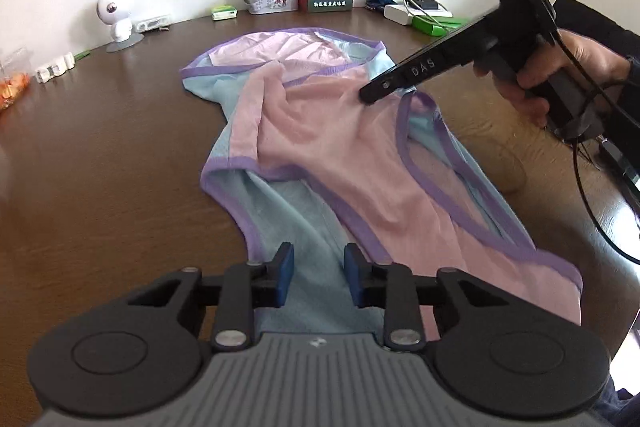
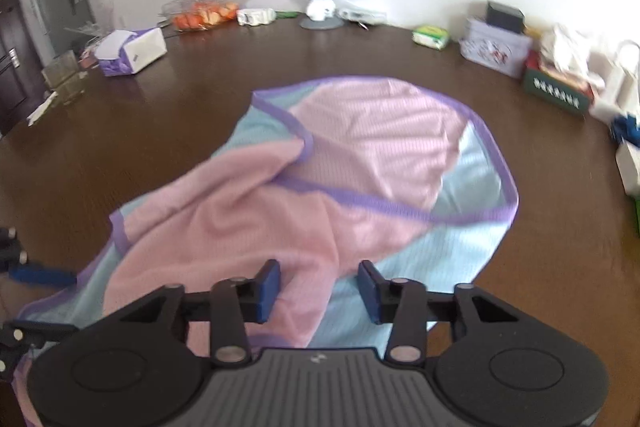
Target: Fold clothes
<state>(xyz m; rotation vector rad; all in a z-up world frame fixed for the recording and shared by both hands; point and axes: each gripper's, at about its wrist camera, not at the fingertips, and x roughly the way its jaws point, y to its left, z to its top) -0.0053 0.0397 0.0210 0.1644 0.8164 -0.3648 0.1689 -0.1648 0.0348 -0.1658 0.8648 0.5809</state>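
Currently, item: pink/blue garment (image 1: 352,155) w/ purple trim, sleeveless, laid on brown desk (image 1: 100,155), roughly centre, well clear of clutter along the back wall.

Progress: early-to-mid, as judged. One pink panel is seen turned over the blue layer, rumpled, edges not aligned; blue fabric is left exposed at both sides. No tidy rectangle yet. Left to do: panel to be flattened, sides brought in, length halved.

Orientation: long axis runs from near edge of desk toward the back wall, slightly slanted in left wrist view. Wide purple-bound opening points away toward the wall; narrower end lies nearest the left hand-held gripper (image 1: 318,277). Which end is neck vs hem cannot be told for sure (fisheye, blur).

Left hand-held gripper: jaws part-open over blue fabric, nothing pinched.

Right hand-held gripper (image 2: 318,291): jaws apart in its own view, pink cloth lying beneath, not clamped; tip is seen over the pink panel from the left view.
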